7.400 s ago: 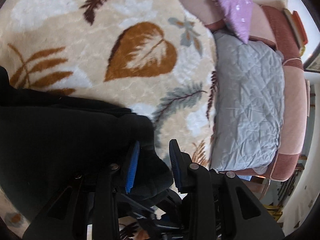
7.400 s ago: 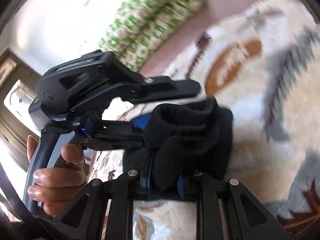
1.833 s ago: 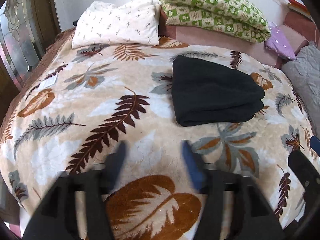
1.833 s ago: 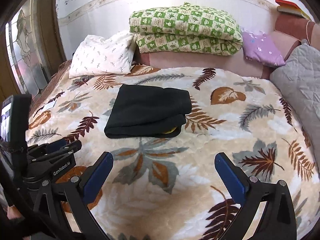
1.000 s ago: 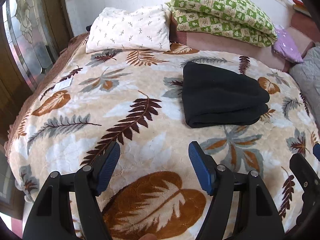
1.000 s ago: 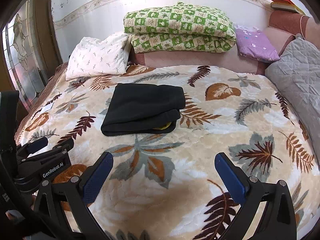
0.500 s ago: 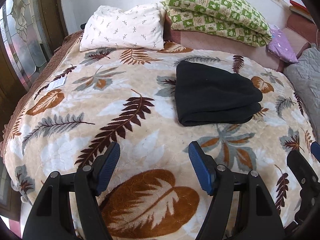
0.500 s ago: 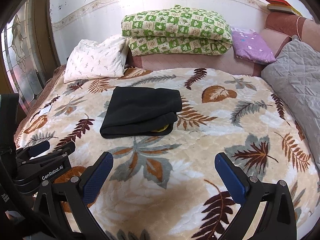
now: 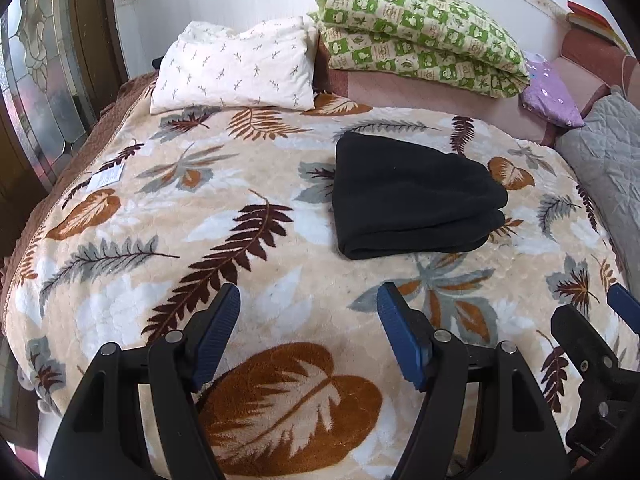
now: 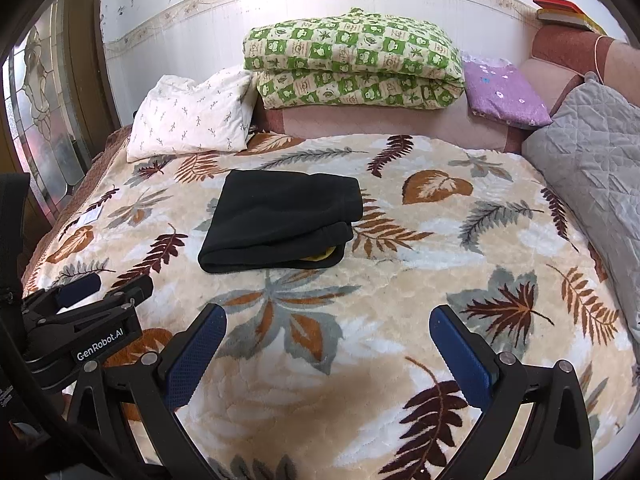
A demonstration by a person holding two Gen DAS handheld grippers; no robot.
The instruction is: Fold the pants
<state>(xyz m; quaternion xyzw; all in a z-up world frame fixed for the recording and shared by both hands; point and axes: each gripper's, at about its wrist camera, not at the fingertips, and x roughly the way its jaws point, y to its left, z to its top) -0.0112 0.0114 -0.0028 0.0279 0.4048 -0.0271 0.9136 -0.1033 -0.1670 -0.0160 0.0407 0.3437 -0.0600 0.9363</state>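
Observation:
Black pants (image 9: pixel 412 196) (image 10: pixel 280 220) lie folded into a compact stack on the leaf-patterned blanket (image 9: pixel 240 216) (image 10: pixel 420 280), a bit of yellow showing at the lower right fold. My left gripper (image 9: pixel 308 312) hovers open over the blanket's near part, well short of the pants, nothing between its blue pads. My right gripper (image 10: pixel 326 334) also stands open and empty, wider apart, in front of the pants. The left gripper also shows at the left edge of the right wrist view (image 10: pixel 100 288).
A white pillow (image 10: pixel 188 120), a folded green checked quilt (image 10: pixel 352 68), a purple cushion (image 10: pixel 504 92) and a grey quilted pad (image 10: pixel 592 152) line the back and right of the bed. A stained-glass door (image 9: pixel 36 60) stands at left.
Both grippers let go of the pants seconds ago and drew back. Over the last second the views barely shift; the pants lie still.

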